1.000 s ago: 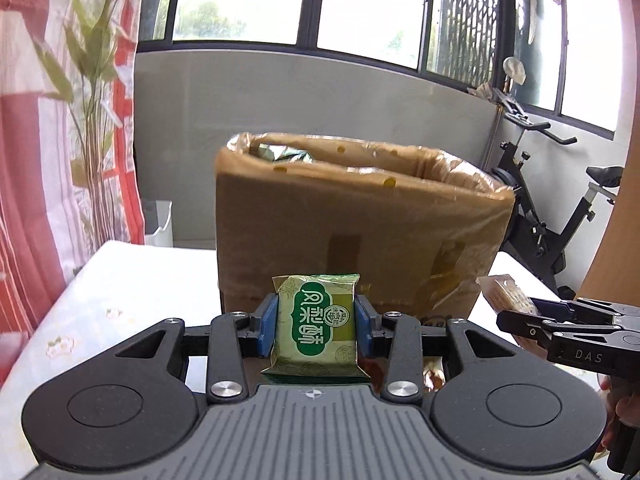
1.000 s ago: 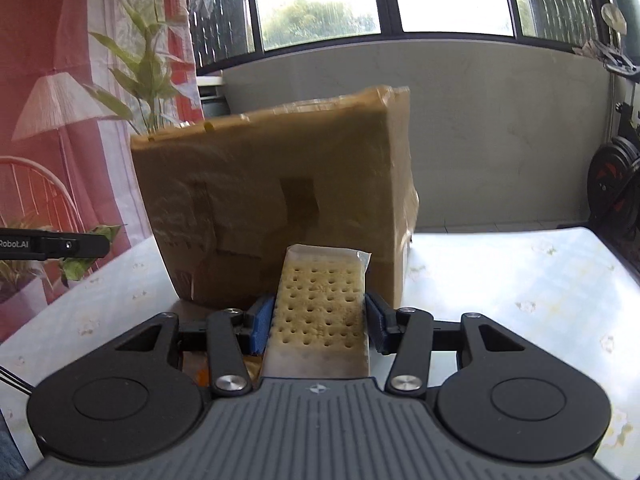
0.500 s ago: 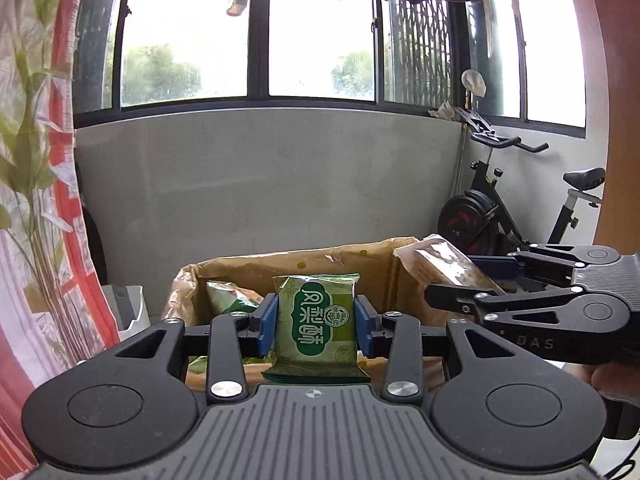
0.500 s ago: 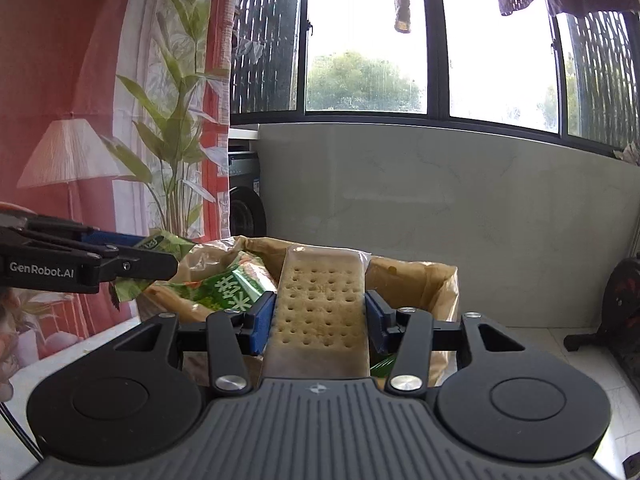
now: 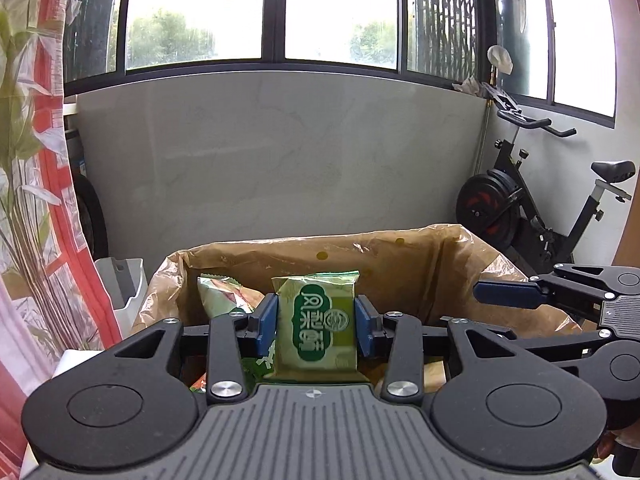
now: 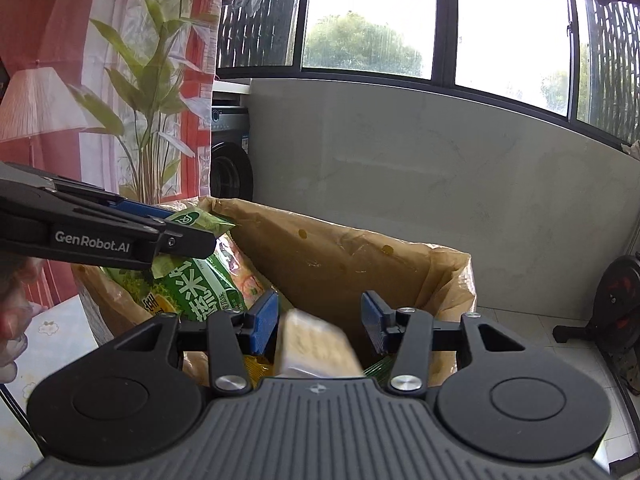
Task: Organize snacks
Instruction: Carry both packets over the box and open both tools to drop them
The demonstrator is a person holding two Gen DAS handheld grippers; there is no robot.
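**Both grippers over the snack box, right one has let go**

Left gripper (image 5: pixel 316 326): jaws opening, flat green foil snack packet with white lettering (image 5: pixel 316 322) upright between the blue pads. Left pad touches the packet's edge, right pad sits right at the other edge; can't tell how hard they press. Packet hangs above the open top of the brown cardboard box lined with crinkled tan plastic (image 5: pixel 400 264).

Right gripper (image 6: pixel 319 322): released. Pads stand clear of the pale perforated cracker pack in clear wrap (image 6: pixel 316 346), which sits tilted and motion-blurred in the gap, low over the box interior, touching neither pad.

In the box: a large green snack bag with white characters (image 6: pixel 200 292) against the left wall, more wrappers under it, too hidden to identify.

Box stands on a table with a white floral cloth (image 6: pixel 56 332). Beyond: grey wall under windows, red-and-white leaf-print curtain (image 5: pixel 36 160) at left, black exercise bike (image 5: pixel 532 200) at right.
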